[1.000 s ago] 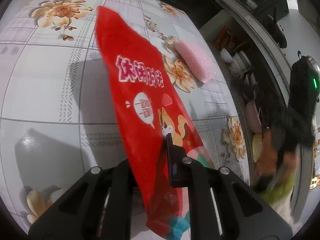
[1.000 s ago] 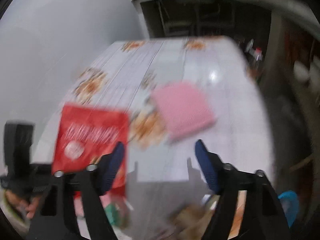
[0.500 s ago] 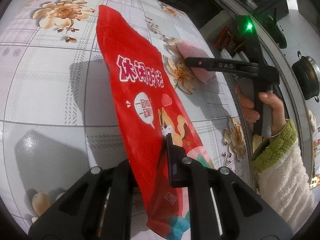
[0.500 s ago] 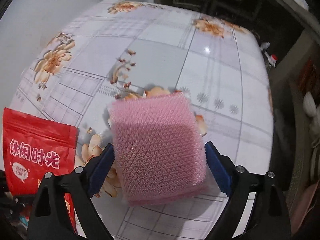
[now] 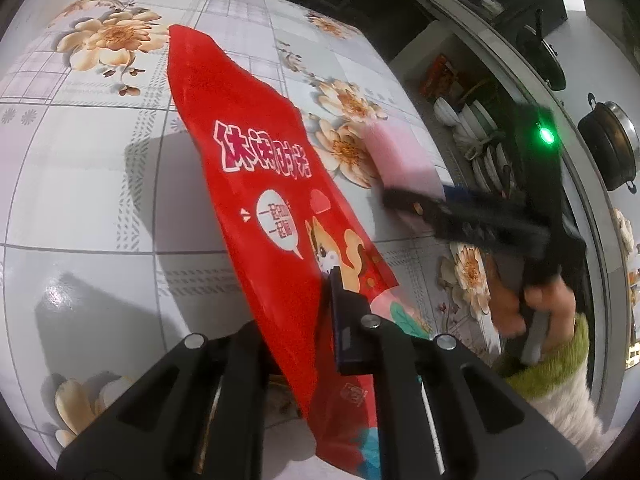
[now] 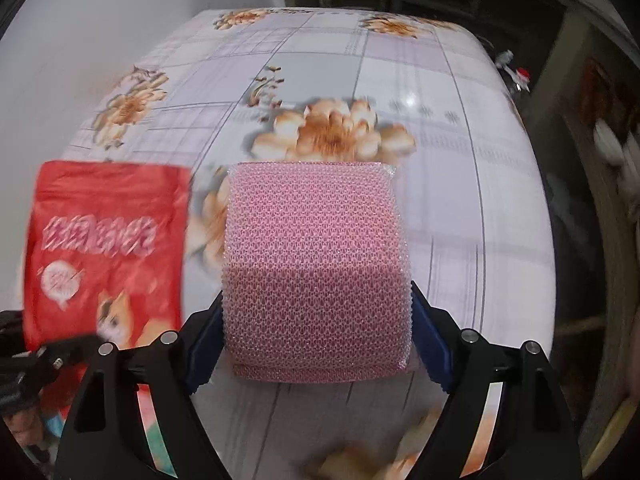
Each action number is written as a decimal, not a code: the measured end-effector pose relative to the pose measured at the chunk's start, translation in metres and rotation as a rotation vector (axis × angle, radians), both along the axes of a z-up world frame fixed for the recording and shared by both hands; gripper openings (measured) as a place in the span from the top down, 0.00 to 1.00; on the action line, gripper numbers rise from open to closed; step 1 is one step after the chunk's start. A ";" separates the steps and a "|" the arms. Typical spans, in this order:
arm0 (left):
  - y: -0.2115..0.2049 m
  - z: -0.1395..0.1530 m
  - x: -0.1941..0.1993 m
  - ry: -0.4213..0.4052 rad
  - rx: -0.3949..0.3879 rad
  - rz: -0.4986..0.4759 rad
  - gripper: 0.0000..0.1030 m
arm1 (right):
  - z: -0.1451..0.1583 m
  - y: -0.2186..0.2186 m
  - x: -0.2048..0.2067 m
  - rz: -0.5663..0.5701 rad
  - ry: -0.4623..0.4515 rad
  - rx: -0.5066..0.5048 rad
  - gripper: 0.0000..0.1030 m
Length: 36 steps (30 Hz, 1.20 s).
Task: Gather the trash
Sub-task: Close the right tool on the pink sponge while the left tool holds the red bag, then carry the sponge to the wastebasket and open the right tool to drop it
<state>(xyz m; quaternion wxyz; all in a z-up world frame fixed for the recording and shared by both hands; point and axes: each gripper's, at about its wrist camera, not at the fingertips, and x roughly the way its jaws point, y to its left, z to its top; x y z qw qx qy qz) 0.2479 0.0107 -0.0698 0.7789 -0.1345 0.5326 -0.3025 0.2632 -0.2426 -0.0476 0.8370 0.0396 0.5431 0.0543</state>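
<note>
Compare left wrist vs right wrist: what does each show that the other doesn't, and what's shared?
Left wrist only: the hand with its green cuff holding the right gripper from outside, its green light, shelves of dishes, a dark pot, and the left gripper shut on the red bag.

Right wrist only: the right gripper with its blue pads either side of the pink mesh pad; its jaws have just been closing, contact unclear.

Both: red bag, pink mesh pad, floral tablecloth.

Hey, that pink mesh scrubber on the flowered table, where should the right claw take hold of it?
Grip the pink mesh scrubber across its two side edges, coming down from above and its near end. It lies flat, and the right claw, jaws just closing, already straddles it.
</note>
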 end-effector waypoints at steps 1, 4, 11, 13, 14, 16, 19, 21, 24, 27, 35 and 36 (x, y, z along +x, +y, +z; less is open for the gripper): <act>-0.001 0.001 -0.001 -0.003 0.001 -0.002 0.94 | 0.002 -0.003 -0.010 -0.022 -0.004 0.036 0.23; -0.005 0.010 -0.006 -0.022 -0.001 -0.013 0.96 | 0.010 -0.013 -0.039 -0.086 -0.028 0.123 0.24; -0.022 0.040 -0.021 -0.085 -0.021 -0.059 1.00 | 0.038 -0.034 -0.103 -0.206 -0.145 0.265 0.24; -0.032 0.051 -0.026 -0.106 -0.016 -0.082 1.00 | 0.045 -0.043 -0.120 -0.244 -0.179 0.300 0.25; -0.038 0.057 -0.029 -0.117 -0.014 -0.096 1.00 | 0.048 -0.049 -0.130 -0.268 -0.196 0.325 0.25; -0.051 0.067 -0.035 -0.142 -0.010 -0.122 1.00 | 0.052 -0.060 -0.143 -0.297 -0.222 0.347 0.25; -0.074 0.082 -0.045 -0.176 -0.010 -0.168 1.00 | 0.061 -0.081 -0.171 -0.352 -0.272 0.375 0.25; -0.097 0.091 -0.053 -0.194 -0.011 -0.210 1.00 | 0.066 -0.099 -0.191 -0.397 -0.307 0.390 0.25; -0.134 0.099 -0.065 -0.213 -0.011 -0.281 1.00 | 0.070 -0.126 -0.220 -0.474 -0.350 0.392 0.25; -0.170 0.105 -0.077 -0.227 -0.014 -0.350 1.00 | 0.068 -0.158 -0.254 -0.568 -0.385 0.387 0.25; -0.288 0.095 -0.115 -0.228 0.028 -0.563 1.00 | 0.016 -0.251 -0.353 -0.917 -0.363 0.379 0.25; -0.298 0.090 -0.120 -0.224 0.037 -0.580 1.00 | -0.001 -0.265 -0.368 -0.982 -0.343 0.400 0.25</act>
